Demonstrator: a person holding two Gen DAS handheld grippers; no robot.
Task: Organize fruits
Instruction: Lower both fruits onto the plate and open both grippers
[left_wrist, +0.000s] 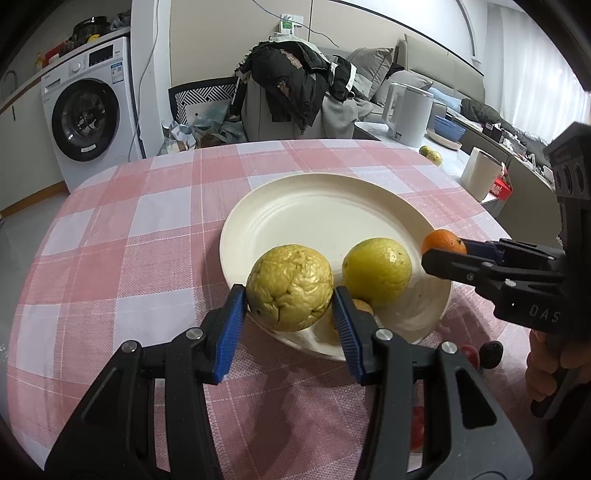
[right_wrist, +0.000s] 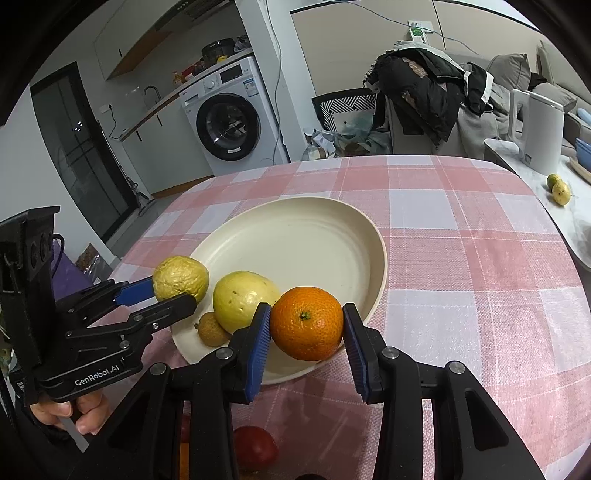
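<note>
A cream plate (left_wrist: 321, 206) (right_wrist: 295, 236) lies on the pink checked tablecloth. My left gripper (left_wrist: 290, 306) (right_wrist: 173, 291) is shut on a wrinkled yellow fruit (left_wrist: 290, 286) (right_wrist: 181, 277) over the plate's near rim. A smooth yellow fruit (left_wrist: 376, 269) (right_wrist: 242, 299) and a small brown fruit (right_wrist: 212, 330) (left_wrist: 364, 306) lie in the plate. My right gripper (right_wrist: 306, 325) (left_wrist: 441, 247) is shut on an orange (right_wrist: 306, 323) (left_wrist: 441, 240) over the plate's near right rim.
Red fruits (right_wrist: 255, 446) (left_wrist: 471, 352) and a dark one (left_wrist: 491, 354) lie on the cloth near me. A side counter holds a white kettle (left_wrist: 408, 112) (right_wrist: 537, 125), blue bowls (left_wrist: 448, 127) and two small fruits (right_wrist: 559, 188) (left_wrist: 430, 153). A clothes-draped chair (left_wrist: 291, 88) stands behind the table.
</note>
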